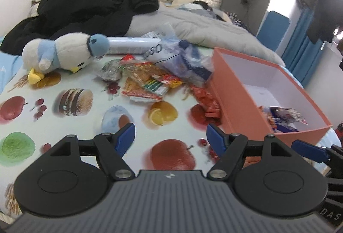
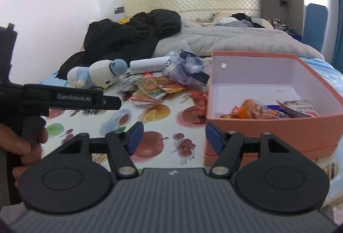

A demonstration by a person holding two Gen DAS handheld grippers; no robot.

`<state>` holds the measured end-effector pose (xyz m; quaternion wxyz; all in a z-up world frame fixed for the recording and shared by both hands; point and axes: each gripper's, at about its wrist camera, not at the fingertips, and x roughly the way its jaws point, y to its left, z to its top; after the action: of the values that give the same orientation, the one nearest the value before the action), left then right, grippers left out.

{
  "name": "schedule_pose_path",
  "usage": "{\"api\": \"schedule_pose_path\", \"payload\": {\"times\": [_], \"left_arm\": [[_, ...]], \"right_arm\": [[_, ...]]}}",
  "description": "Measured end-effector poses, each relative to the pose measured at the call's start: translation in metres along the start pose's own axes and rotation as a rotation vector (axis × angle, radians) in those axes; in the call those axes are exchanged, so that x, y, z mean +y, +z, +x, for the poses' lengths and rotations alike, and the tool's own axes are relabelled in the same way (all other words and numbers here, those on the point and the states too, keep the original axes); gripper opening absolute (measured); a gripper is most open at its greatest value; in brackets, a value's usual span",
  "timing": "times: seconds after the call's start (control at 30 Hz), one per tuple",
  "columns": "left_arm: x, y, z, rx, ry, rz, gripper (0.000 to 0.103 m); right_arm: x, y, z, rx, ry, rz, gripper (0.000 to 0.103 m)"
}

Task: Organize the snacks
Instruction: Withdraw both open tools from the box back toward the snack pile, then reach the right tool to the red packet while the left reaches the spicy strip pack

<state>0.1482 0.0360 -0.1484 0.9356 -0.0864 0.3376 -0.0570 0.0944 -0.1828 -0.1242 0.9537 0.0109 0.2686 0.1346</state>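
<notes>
Snack packets [image 2: 270, 109] in orange box [image 2: 276, 129], more beside

Plenty of open sheet [image 1: 90, 125] up front; snack pile [image 1: 150, 80] hemmed in by plush penguin [image 1: 64, 52] left, orange box [image 1: 235, 91] right.

Two matching black handheld grippers

Left gripper [image 1: 170, 139] and right gripper [image 2: 172, 138] both have blue finger pads, black linkage arms with silver pivot screws, round black discs, and ribbed grey bodies. "GenRobot.AI" is printed in white on one.
</notes>
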Motion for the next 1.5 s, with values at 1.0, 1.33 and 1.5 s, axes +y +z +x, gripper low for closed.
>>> {"api": "schedule_pose_path", "payload": {"times": [1.0,1.33,1.5], "left_arm": [[0.118,0.030,0.208,0.204,-0.228,-0.635,0.062],[0.124,0.023,0.238,0.202,-0.272,-0.803,0.027],[0.127,0.015,0.246,0.202,-0.283,-0.859,0.007]], "right_arm": [[0.051,-0.024,0.218,0.152,-0.406,-0.568,0.038],[0.049,-0.042,0.237,0.105,-0.531,-0.750,0.038],[0.049,-0.044,0.244,0.100,-0.543,-0.754,0.025]]}}
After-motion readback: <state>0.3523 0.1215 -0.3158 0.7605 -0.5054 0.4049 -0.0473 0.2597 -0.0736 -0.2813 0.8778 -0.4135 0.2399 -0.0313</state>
